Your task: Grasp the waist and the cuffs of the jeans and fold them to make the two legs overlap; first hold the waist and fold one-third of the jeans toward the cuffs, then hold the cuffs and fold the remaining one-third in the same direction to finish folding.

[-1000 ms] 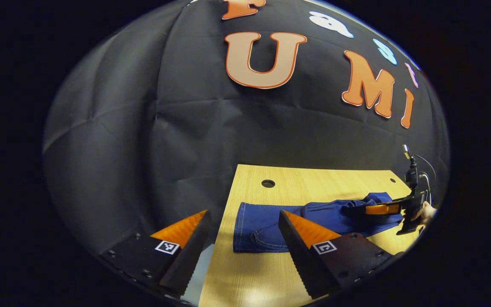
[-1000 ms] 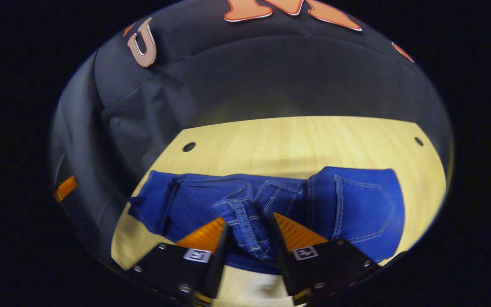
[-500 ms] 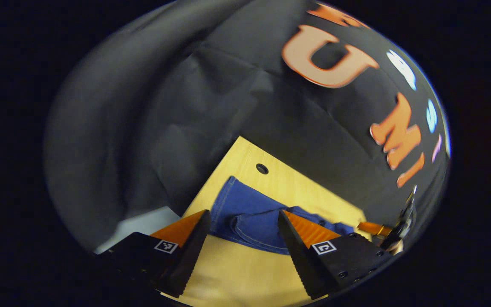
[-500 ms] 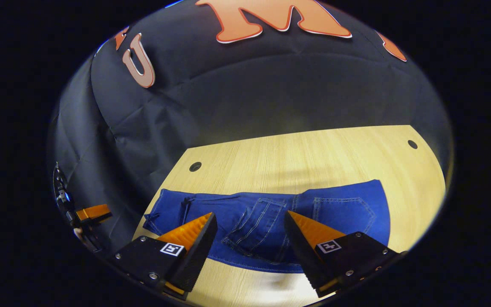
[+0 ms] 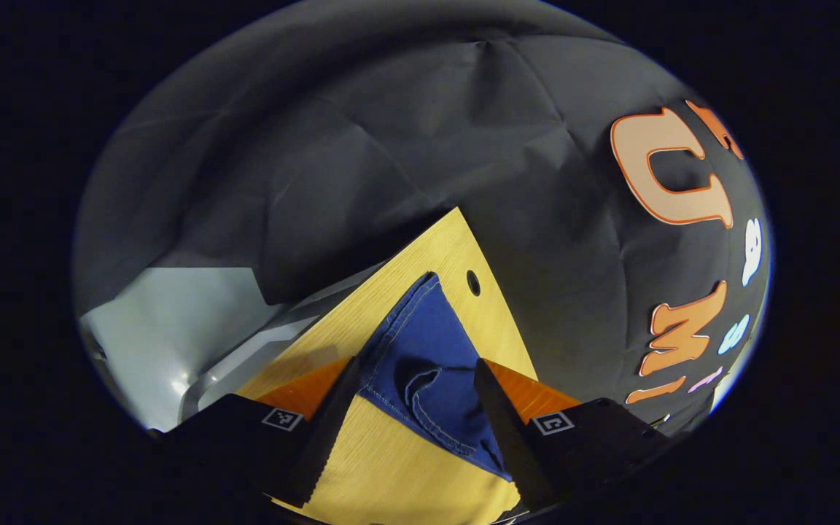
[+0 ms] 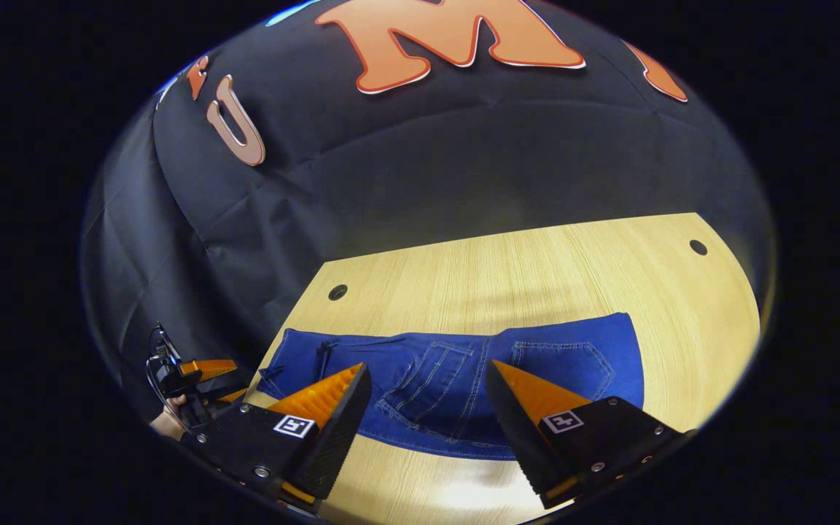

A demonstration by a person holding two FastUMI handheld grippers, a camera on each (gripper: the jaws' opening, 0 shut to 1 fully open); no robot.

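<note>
The blue jeans (image 6: 558,357) lie in a long strip on the wooden table (image 6: 522,270), the waist part with its stitched pockets folded over onto the legs. My right gripper (image 6: 426,366) hovers open just in front of that fold, touching no cloth. In the left gripper view, the cuff end of the jeans (image 5: 420,328) lies between and just beyond the fingers of my left gripper (image 5: 415,361), which is open and tilted over the table corner (image 5: 391,467). In the right gripper view, the left gripper (image 6: 197,372) shows by the cuffs, held by a hand (image 6: 168,423).
The tabletop has round cable holes (image 6: 337,292) (image 6: 698,247) near its back corners. Beyond the table's left edge lies pale grey floor (image 5: 165,328). The black cloth wall stands close behind the table.
My right gripper opened, let go of the waist cloth and drew back a little. My left gripper rolled and swung in over the cuff end of the jeans.
</note>
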